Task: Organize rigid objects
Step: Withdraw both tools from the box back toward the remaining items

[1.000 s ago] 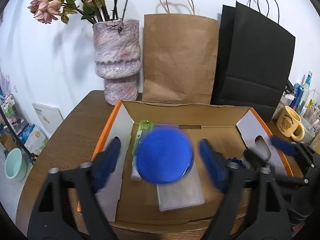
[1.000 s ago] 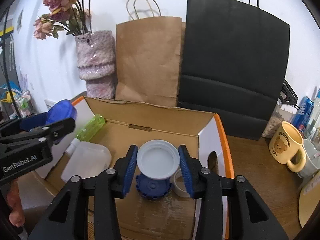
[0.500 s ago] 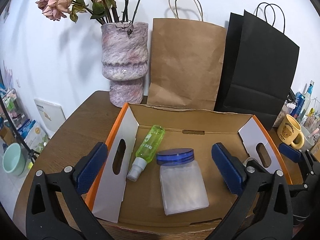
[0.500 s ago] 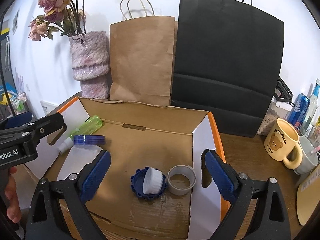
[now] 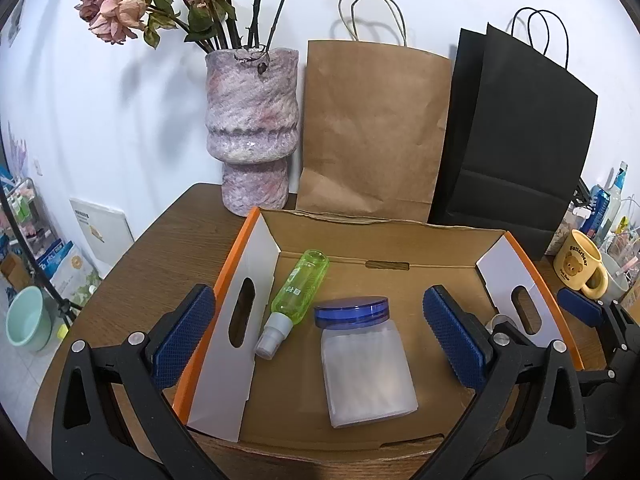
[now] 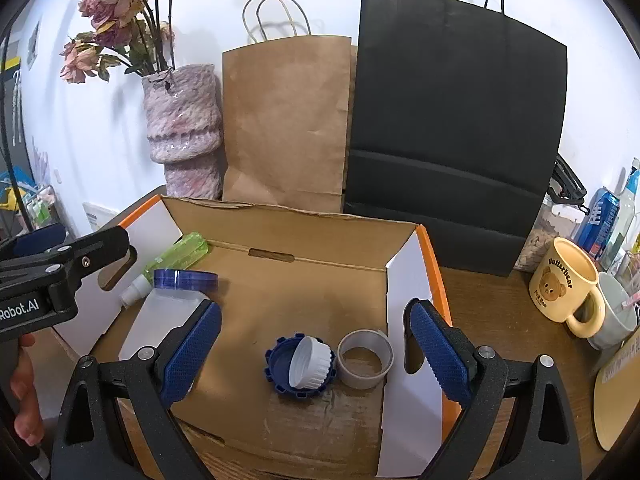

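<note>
A shallow cardboard box (image 5: 384,228) (image 6: 288,216) with orange-edged flaps lies on the table. Inside it a clear jar with a blue lid (image 5: 364,356) (image 6: 168,312) lies flat beside a green spray bottle (image 5: 298,292) (image 6: 176,256). Toward the box's right end a white cap (image 6: 310,364) rests tilted in a blue lid (image 6: 278,364), next to a grey tape ring (image 6: 364,358). My left gripper (image 5: 320,336) hangs open over the jar, holding nothing. My right gripper (image 6: 316,356) stands open around the caps without touching them.
Behind the box stand a pink-grey vase of dried roses (image 5: 252,128), a brown paper bag (image 5: 372,132) and a black paper bag (image 5: 516,140). A yellow bear mug (image 6: 568,288), a grey cup and cans crowd the right table edge. A hand (image 6: 24,392) shows at far left.
Both grippers opened wide. The blue-lidded jar dropped from the left jaws and lies in the box. The white cap left the right jaws and rests tilted in the blue lid.
</note>
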A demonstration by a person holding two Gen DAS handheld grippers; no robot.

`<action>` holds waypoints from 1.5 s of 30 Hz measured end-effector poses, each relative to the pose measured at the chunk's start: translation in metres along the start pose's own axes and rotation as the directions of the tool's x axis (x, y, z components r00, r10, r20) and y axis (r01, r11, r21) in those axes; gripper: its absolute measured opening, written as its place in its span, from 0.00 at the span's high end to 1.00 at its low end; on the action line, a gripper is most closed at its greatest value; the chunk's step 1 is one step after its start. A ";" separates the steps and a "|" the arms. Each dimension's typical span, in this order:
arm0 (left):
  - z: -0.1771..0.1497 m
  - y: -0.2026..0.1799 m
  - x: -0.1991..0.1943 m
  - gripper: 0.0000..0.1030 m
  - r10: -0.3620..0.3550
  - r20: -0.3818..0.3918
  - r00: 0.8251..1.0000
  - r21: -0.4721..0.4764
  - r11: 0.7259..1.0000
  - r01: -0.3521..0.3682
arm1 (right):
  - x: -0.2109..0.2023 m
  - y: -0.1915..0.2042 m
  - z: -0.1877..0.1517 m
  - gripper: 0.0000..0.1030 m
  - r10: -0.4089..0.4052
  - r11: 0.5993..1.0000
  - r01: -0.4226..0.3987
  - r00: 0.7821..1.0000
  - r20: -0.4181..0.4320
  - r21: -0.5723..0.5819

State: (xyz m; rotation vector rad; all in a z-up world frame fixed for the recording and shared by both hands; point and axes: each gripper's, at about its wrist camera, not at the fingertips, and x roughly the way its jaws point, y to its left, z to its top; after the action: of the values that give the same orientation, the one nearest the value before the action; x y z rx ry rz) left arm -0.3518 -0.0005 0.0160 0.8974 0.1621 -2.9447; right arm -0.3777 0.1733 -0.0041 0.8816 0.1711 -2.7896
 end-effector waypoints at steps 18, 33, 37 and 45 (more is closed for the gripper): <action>-0.015 -0.006 -0.024 0.00 -0.007 -0.003 1.000 0.010 1.000 0.007 | -0.026 0.004 -0.018 0.04 -0.023 1.000 0.023 1.000 0.007 -0.013; -0.036 -0.003 -0.058 0.00 -0.024 -0.016 1.000 0.010 1.000 0.024 | -0.065 0.005 -0.041 0.04 -0.022 1.000 0.022 1.000 0.014 0.011; -0.042 -0.002 -0.069 0.00 -0.032 -0.023 0.999 0.007 0.999 0.033 | -0.077 0.008 -0.049 0.04 -0.018 1.000 0.017 1.000 0.018 0.012; -0.056 0.001 -0.092 0.00 -0.040 -0.021 0.999 0.014 0.999 0.040 | -0.099 0.015 -0.062 0.04 -0.014 1.000 0.014 1.000 0.017 0.008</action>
State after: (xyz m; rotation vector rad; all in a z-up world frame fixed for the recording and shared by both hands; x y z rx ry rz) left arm -0.2443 0.0076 0.0214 0.9372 0.1626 -2.9779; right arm -0.2604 0.1859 0.0017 0.8617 0.1648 -2.8111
